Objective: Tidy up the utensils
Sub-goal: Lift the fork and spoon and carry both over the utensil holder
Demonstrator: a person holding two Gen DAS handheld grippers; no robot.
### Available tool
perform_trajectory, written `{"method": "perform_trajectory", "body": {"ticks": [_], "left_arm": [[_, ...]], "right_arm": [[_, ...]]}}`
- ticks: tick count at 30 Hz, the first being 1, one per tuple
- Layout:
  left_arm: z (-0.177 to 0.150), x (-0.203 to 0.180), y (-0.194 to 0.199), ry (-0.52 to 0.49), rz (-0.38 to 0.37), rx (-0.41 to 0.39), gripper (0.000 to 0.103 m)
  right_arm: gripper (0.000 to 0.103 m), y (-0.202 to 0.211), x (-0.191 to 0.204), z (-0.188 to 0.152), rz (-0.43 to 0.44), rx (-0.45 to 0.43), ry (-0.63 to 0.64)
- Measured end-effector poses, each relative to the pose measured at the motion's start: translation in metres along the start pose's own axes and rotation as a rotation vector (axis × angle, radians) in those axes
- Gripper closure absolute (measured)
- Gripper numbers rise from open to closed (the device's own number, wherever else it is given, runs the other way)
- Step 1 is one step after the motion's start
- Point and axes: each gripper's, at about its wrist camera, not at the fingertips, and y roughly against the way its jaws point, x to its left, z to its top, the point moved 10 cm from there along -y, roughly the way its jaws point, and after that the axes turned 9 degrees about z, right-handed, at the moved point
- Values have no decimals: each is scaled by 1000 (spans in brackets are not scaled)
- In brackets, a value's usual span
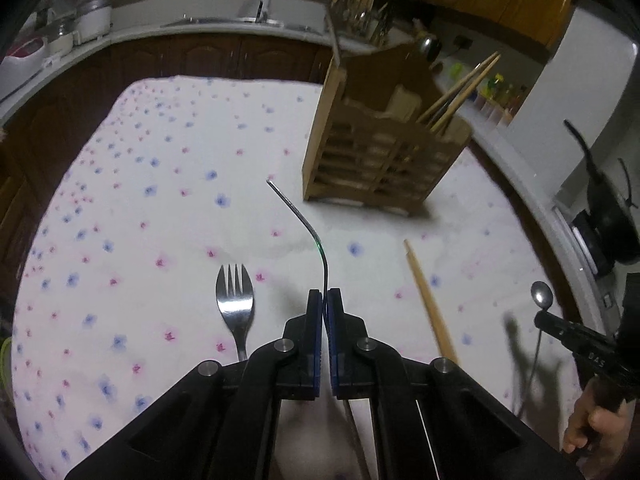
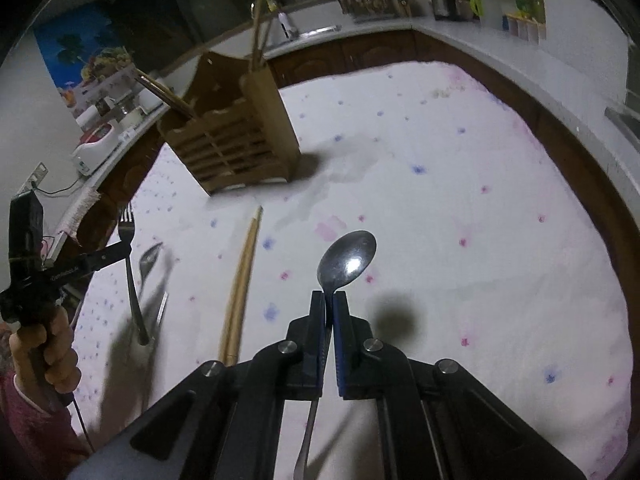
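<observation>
The table [image 1: 168, 168] was covered by a matt white cloth printed with small pink and blue flowers, its weave slightly wrinkled. The utensil rack [image 1: 380, 152] near the far edge was unfinished, pale slatted wood (dull, no varnish visible). The chopsticks [image 1: 430, 304] showed smooth light wood. The spoon [image 2: 347, 260] and the fork [image 1: 235, 308] were polished metal with bright glints. The left gripper [image 1: 325, 294] and right gripper [image 2: 330, 296] had matt black plastic bodies, blue pads and shiny metal pivot pins.
</observation>
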Motion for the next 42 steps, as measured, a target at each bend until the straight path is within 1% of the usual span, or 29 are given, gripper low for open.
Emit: {"method": "perform_trajectory", "body": {"ticks": [11,19,28,37,42], "left_arm": [[2,0,80,28,-57,-147,102],[2,2,110,46,-71,-220,102],[12,2,126,55,-75,-291,102],[26,0,127,38,-74,-321,102],[41,-1,128,31,-75,-340,102]], "right_arm": [[101,34,33,23,12,-107,76],[101,52,57,44,16,-168,131],[101,64,71,69,23,-219,166],[101,67,84,88,41,-246,193],[101,70,89,102,50,-265,206]]}}
